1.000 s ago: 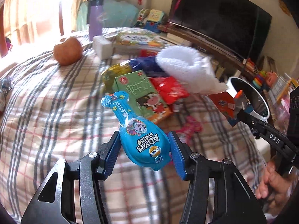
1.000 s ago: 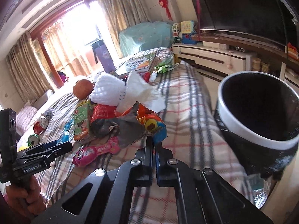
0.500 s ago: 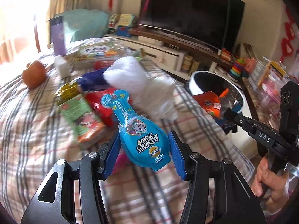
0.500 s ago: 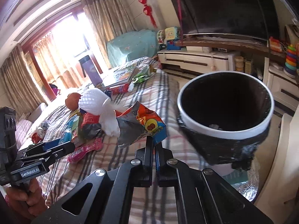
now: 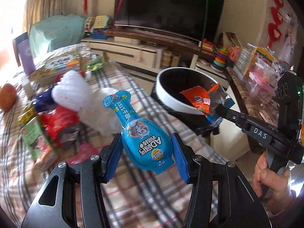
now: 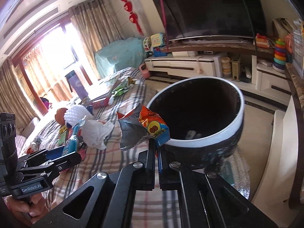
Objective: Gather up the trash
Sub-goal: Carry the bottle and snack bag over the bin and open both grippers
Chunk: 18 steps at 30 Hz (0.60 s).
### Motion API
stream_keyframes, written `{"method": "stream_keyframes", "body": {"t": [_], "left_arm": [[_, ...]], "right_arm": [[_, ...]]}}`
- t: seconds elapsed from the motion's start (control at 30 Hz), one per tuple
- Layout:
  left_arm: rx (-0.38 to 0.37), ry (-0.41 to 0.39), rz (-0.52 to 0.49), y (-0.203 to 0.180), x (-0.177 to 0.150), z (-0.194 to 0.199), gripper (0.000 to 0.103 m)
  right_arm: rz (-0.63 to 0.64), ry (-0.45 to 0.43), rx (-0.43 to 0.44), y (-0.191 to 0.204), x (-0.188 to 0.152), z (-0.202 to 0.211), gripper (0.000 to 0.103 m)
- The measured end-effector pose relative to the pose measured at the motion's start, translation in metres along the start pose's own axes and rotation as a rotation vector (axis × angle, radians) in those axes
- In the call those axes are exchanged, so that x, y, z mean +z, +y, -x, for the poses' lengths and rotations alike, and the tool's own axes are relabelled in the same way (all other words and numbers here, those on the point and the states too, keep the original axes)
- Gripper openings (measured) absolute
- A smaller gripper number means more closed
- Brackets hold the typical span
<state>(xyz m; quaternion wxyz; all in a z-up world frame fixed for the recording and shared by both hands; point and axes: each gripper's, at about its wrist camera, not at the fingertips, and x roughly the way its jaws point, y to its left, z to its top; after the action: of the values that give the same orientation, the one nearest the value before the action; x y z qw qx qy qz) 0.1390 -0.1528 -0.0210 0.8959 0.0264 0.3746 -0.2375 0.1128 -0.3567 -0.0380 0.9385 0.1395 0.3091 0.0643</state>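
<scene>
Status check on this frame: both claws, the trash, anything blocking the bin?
Left claw shut on blue pouch. Right claw shut on orange wrapper, at bin rim. Nothing blocking the bin mouth.

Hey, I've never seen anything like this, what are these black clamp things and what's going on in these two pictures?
They are hand-held grippers, one in each of a person's hands, each with a camera looking along its two fingers. The left camera shows the left gripper clamped on a blue bottle-shaped packet. The right camera shows the right gripper pinching an orange snack wrapper at the rim of a black bin, which already has scraps at its bottom. Each view also catches the other gripper. On the checked cloth lie more wrappers, a white foam net and crumpled tissue.
</scene>
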Motion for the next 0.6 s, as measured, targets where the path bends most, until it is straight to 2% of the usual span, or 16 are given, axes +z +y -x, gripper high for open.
{"method": "stream_keyframes", "body": {"t": [0.6], "left_arm": [[-0.061,0.015,-0.083,-0.044,0.041,-0.043,0.051]], "right_arm": [[-0.04,-0.021,-0.057,-0.042,0.02,0.002,0.002]]}}
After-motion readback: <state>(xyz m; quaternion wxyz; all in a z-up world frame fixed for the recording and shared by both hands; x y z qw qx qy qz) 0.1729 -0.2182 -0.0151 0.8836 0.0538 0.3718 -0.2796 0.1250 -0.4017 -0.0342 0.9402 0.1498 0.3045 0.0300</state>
